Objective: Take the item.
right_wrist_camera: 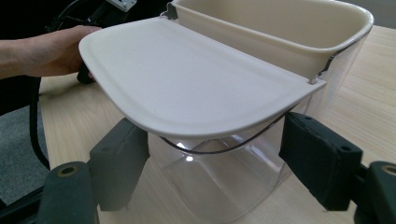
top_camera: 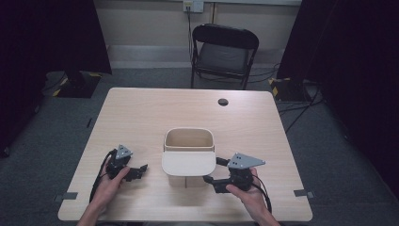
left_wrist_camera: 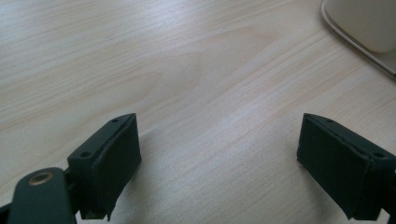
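A pale wooden tabletop (top_camera: 141, 117) fills the middle of the high view, with a dark folding chair (top_camera: 225, 54) standing beyond its far edge on grey carpet. Near the far edge of the tabletop sits a small dark round spot (top_camera: 223, 101).

At the middle of the tabletop, toward the person's side, stands a clear bin (top_camera: 188, 141) with a cream rim. Its cream lid (top_camera: 188, 163) is swung open and juts out flat toward the person.

The right hand-held gripper (top_camera: 210, 170) sits just right of the bin. In the right gripper view its jaws are spread on either side of the clear wall beneath the lid, the pads not pressing on it, so it grips nothing.

The left hand-held gripper (top_camera: 139, 171) rests left of the bin, apart from it, jaws spread wide over bare wood.
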Demonstrator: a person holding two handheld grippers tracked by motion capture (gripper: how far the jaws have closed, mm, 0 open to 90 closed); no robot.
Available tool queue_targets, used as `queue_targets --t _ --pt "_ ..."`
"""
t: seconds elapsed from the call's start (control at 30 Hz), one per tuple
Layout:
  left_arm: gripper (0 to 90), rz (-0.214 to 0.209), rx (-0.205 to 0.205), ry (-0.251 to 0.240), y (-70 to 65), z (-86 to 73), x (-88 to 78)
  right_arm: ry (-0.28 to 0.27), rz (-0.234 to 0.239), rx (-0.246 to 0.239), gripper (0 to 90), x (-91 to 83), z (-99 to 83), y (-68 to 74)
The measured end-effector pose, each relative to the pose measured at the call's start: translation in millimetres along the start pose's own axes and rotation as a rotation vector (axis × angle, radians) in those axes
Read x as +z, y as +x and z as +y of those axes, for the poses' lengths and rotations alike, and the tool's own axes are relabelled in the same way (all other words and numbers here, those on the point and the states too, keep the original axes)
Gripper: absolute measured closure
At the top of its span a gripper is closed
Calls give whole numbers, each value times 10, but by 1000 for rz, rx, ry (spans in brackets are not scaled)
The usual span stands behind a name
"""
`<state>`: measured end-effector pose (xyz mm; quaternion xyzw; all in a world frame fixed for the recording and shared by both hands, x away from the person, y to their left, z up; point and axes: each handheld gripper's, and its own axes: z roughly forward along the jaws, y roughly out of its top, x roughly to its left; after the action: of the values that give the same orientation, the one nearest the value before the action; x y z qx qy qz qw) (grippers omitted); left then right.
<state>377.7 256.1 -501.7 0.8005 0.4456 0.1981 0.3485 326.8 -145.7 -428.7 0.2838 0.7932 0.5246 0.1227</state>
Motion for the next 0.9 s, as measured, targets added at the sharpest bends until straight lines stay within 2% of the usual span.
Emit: queue_targets --t 0.9 --pt "128 0 0 0 0 0 0 -28 -25 7 228 -40 62 -26"
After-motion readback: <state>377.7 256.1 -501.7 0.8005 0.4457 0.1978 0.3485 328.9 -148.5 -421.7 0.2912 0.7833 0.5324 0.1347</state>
